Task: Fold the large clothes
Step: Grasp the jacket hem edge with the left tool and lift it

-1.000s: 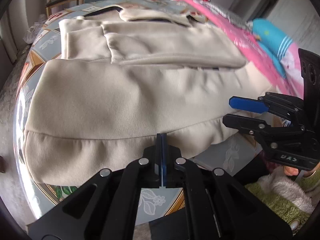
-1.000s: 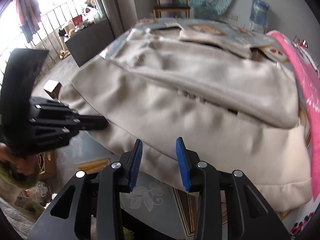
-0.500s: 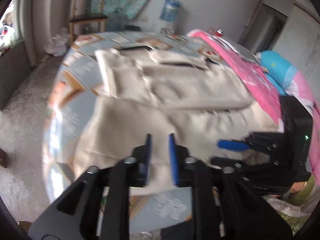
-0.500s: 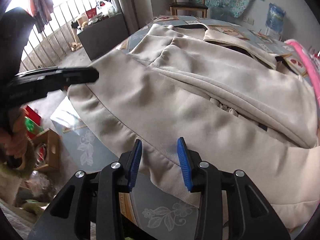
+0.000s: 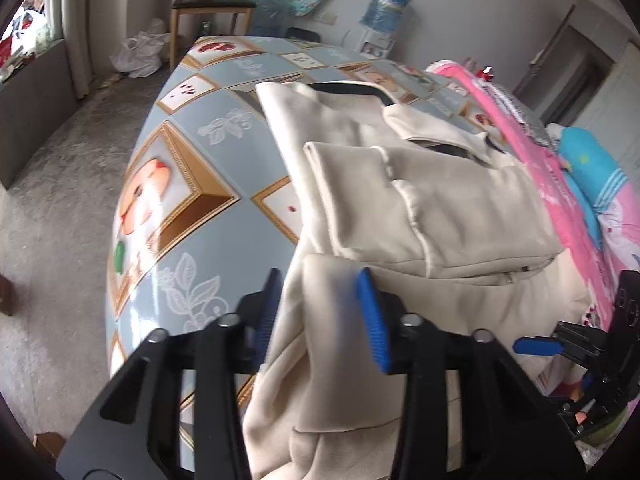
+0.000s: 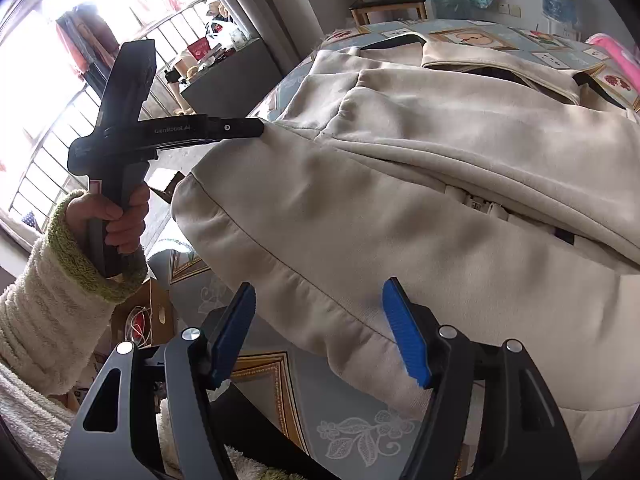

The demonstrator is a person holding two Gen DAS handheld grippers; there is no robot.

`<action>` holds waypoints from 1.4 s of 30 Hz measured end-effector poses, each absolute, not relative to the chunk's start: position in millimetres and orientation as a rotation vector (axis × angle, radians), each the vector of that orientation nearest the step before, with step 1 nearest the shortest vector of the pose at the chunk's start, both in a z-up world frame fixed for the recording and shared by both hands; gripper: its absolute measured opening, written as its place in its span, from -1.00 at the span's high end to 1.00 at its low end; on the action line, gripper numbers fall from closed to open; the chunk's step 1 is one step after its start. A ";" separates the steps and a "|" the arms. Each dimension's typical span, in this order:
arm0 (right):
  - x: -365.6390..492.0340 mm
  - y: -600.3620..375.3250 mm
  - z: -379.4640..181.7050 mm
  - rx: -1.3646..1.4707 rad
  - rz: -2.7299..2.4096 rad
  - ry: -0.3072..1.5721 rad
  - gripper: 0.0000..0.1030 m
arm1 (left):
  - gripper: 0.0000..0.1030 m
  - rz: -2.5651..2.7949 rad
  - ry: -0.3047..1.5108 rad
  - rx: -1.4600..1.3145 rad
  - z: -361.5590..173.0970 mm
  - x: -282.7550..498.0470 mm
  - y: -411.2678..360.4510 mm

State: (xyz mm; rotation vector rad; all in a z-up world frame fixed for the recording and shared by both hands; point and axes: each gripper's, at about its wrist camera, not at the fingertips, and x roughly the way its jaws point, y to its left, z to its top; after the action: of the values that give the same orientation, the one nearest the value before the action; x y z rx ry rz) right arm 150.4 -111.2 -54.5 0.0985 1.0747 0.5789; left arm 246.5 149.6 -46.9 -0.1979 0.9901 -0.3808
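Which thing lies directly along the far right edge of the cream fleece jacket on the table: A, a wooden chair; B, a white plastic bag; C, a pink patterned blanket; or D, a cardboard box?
C: in the left wrist view the pink patterned blanket runs right beside the cream fleece jacket on the tiled-print table, while the chair and bag stand off on the floor.

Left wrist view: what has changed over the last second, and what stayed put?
The left gripper swung from the hem to the left side edge of the cream fleece jacket. It was shut before; its jaws now stand apart and are closing round a fold of cloth. The right gripper is opening wider over the hem. The jacket stays spread on the blue picture-patterned table, sleeves folded in.
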 end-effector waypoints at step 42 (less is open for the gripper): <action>147.0 -130.4 -34.6 0.117 0.487 1.028 -0.39 | 0.56 -0.390 0.997 0.050 -51.9 219.1 103.7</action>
State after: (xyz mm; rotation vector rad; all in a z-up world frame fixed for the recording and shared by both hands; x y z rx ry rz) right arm 147.0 -130.4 -34.6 0.1170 1.0278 0.4872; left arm 219.1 103.7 -51.9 0.0500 0.9970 -0.3899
